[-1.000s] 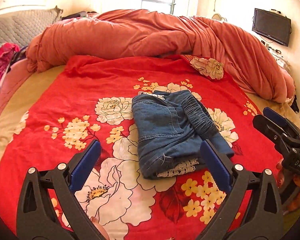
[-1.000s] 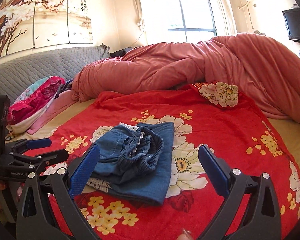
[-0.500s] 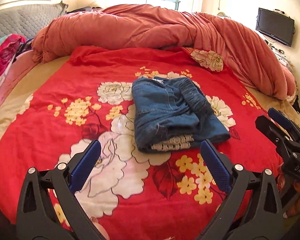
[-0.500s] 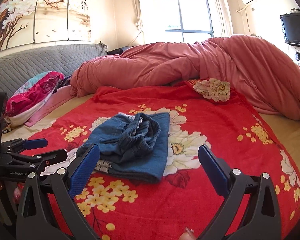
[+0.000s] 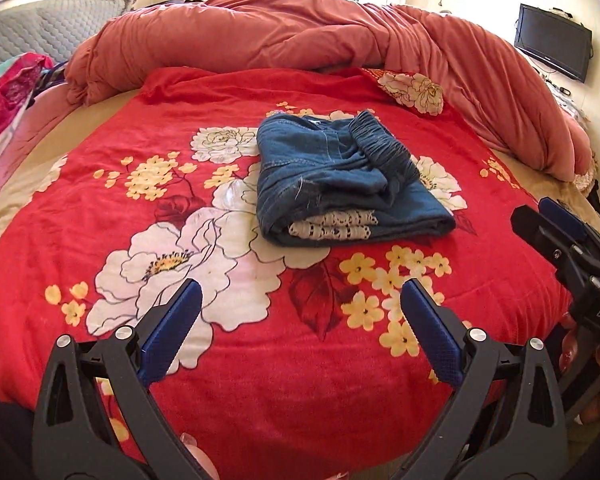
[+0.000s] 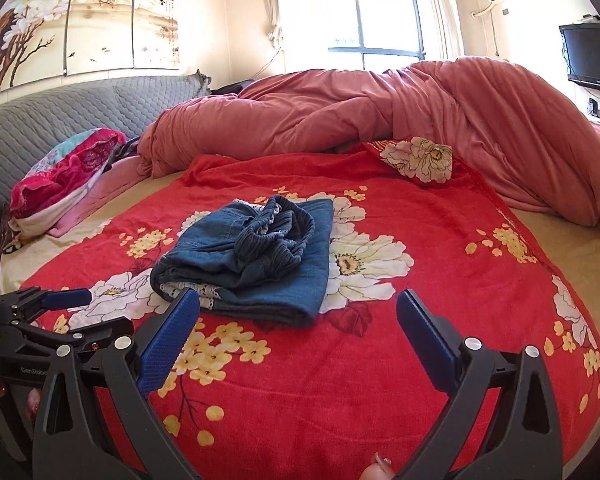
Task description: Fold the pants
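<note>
Where denim pants (image 5: 340, 180) lie folded — lace trim (image 5: 332, 229) showing.

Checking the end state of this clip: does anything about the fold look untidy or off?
Slightly. The pants are folded into a compact stack, but the elastic waistband lies bunched on top and white lace trim pokes out of the near edge. Both tools are open and clear of them.

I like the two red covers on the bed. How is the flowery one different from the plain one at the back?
The flowery blanket is bright red with white and yellow flowers; the plain quilt is dull pinkish red with no pattern. The flowery blanket lies spread flat; the plain quilt is bunched in a long heap. The folded pants rest on the flowery blanket, not on the plain quilt. Both lie on the same bed.
</note>
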`<state>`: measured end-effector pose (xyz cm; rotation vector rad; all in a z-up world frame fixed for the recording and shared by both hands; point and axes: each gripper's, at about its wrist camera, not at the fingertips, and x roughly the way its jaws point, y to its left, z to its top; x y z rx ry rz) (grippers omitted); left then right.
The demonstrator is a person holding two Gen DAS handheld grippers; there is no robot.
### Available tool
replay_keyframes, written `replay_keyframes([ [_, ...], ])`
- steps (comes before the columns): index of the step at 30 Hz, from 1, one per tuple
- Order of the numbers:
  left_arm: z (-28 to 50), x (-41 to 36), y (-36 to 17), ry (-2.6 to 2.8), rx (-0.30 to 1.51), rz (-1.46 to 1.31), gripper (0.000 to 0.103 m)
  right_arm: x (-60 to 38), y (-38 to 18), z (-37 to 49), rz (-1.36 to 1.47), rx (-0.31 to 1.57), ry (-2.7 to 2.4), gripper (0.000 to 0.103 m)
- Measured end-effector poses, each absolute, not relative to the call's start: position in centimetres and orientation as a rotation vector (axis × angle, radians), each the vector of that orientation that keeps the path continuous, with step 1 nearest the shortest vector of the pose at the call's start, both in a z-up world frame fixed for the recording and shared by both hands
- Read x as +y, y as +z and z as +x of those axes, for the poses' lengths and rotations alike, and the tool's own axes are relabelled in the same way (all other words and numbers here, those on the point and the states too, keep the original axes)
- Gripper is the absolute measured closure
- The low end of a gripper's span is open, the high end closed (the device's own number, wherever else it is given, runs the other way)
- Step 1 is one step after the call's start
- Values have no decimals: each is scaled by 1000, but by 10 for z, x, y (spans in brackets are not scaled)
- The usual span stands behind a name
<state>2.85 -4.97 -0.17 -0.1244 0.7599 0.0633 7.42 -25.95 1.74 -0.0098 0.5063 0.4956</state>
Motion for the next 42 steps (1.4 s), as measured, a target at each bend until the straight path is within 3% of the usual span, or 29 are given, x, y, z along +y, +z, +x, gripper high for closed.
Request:
replay_keyframes([
  [21,29,-33,-21,59,821,-215,10,-257,-15,79,-29,635,480,5],
  [42,31,-35,-18,54,824,-210,10,-260,-13,79,-8,615,474,5],
])
